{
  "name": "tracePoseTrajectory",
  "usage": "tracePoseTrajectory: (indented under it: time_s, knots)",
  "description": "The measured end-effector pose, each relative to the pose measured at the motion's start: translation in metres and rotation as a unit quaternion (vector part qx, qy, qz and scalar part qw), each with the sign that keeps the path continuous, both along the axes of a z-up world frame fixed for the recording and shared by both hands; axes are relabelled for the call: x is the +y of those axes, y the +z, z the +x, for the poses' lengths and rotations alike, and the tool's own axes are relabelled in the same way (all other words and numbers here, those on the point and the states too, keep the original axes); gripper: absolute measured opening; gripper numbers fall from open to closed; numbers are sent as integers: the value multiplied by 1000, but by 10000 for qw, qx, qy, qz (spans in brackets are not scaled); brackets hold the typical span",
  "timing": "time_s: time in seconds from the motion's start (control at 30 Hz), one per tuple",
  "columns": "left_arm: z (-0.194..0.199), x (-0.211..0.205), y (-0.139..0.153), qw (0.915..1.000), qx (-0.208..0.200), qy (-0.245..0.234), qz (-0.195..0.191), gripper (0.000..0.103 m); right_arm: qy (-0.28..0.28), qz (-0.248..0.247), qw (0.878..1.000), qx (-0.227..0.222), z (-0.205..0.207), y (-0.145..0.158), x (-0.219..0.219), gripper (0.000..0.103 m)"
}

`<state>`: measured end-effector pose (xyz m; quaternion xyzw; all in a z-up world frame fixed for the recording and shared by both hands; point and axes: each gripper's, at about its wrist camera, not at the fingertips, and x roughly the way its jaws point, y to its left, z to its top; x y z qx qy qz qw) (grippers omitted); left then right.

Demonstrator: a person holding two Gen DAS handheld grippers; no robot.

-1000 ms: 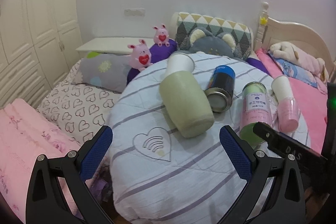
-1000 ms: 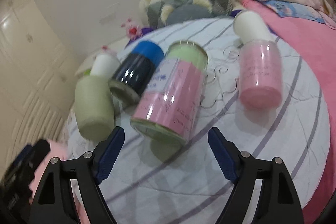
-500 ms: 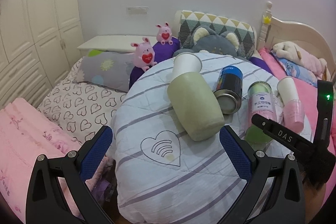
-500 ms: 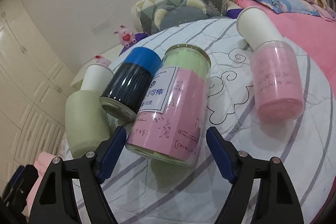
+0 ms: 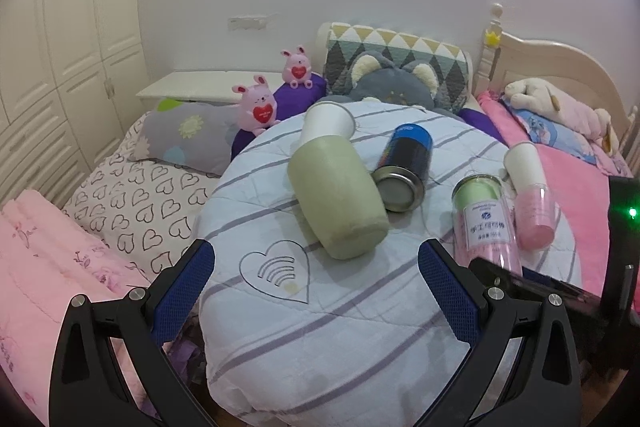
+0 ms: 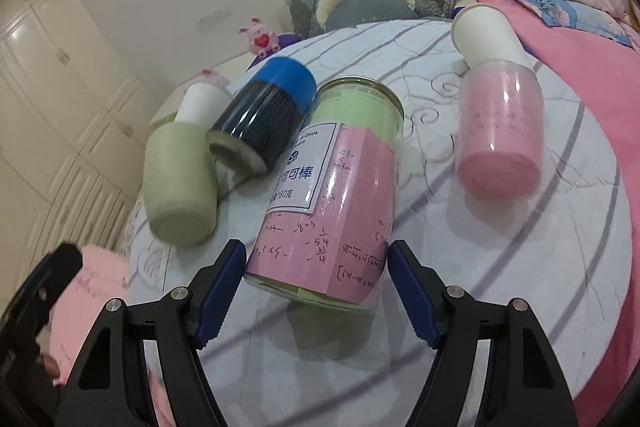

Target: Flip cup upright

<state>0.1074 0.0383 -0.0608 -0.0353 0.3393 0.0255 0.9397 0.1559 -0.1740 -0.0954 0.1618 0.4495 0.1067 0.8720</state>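
Note:
Several cups and cans lie on their sides on a round striped cushion (image 5: 340, 315). A clear jar with pink and green paper (image 6: 332, 195) lies just ahead of my right gripper (image 6: 316, 291), whose open jaws flank its near end without touching it. The jar also shows in the left wrist view (image 5: 486, 223). A green cup with a white cup in it (image 5: 336, 195) lies ahead of my open, empty left gripper (image 5: 316, 283). A blue-black can (image 5: 404, 167) and a pink cup with a white cup in it (image 6: 498, 131) lie beside them.
The cushion sits on a bed with a heart-print sheet (image 5: 136, 199) on the left and a pink blanket (image 5: 576, 179) on the right. Pillows, pink plush toys (image 5: 258, 109) and a headboard (image 5: 552, 67) stand behind. White wardrobes (image 5: 60, 39) line the left wall.
My right gripper has moved forward and narrowed around the pink-and-green jar's near end. My left gripper has pulled back a little from the green cup.

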Motion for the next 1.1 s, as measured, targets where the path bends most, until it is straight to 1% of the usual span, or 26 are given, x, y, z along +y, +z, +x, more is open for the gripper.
tracePoseTrajectory:
  time_s: [0.3, 0.5, 0.67, 0.73, 0.8, 0.87, 1.0, 1.1]
  knots:
    - [-14, -24, 3, 9998, 61, -173, -35, 103, 409, -70, 9991, 91, -36, 4, -4, 74]
    - [-22, -39, 4, 9997, 124, -188, 1, 103, 542, -31, 9985, 97, -54, 4, -12, 74]
    - [-23, -46, 3, 9996, 204, -179, 18, 103, 605, 187, 9980, 86, -53, -2, -17, 76]
    - [-23, -50, 3, 9996, 225, -193, 20, 103, 610, 359, 9975, 81, -53, -2, -21, 79]
    - [-23, -55, 5, 9995, 230, -207, 41, 103, 632, 478, 9968, 53, -55, 0, -24, 81]
    - [-23, -59, 7, 9994, 231, -238, 25, 103, 659, 428, 9969, 12, -57, 3, -26, 81]
    - [-21, -70, 9, 9992, 252, -315, 6, 103, 691, 502, 9962, -191, -65, 13, -36, 81]
    - [-16, -82, 9, 9988, 282, -399, 51, 103, 605, 343, 9969, -360, -69, 21, -48, 81]
